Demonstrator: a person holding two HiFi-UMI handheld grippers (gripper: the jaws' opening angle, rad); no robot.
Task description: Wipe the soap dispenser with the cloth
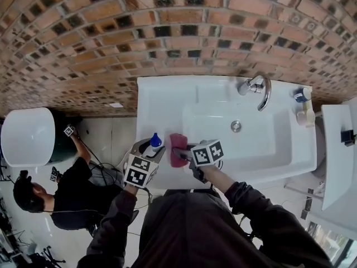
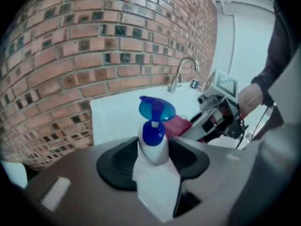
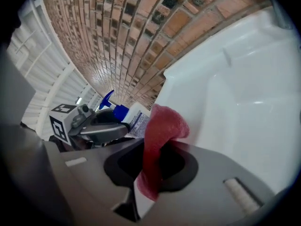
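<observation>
A white soap dispenser [image 1: 154, 144] with a blue pump stands at the sink's front left corner. My left gripper [image 1: 152, 148] surrounds it. In the left gripper view the dispenser [image 2: 154, 145] sits between the wide jaws of the left gripper [image 2: 153, 158], with a dark gap along its right side. My right gripper [image 1: 185, 153] is shut on a red cloth [image 1: 177, 148] just right of the bottle. In the right gripper view the cloth [image 3: 160, 135] hangs from the right gripper [image 3: 153, 161], with the dispenser [image 3: 134, 116] close behind it, apart from it.
The white sink [image 1: 167, 94] stands against a brick wall, with a chrome faucet [image 1: 256, 88] at the back right and small bottles [image 1: 304, 102] at its right end. A person in black [image 1: 61, 188] crouches on the floor to the left, near a white tub [image 1: 28, 135].
</observation>
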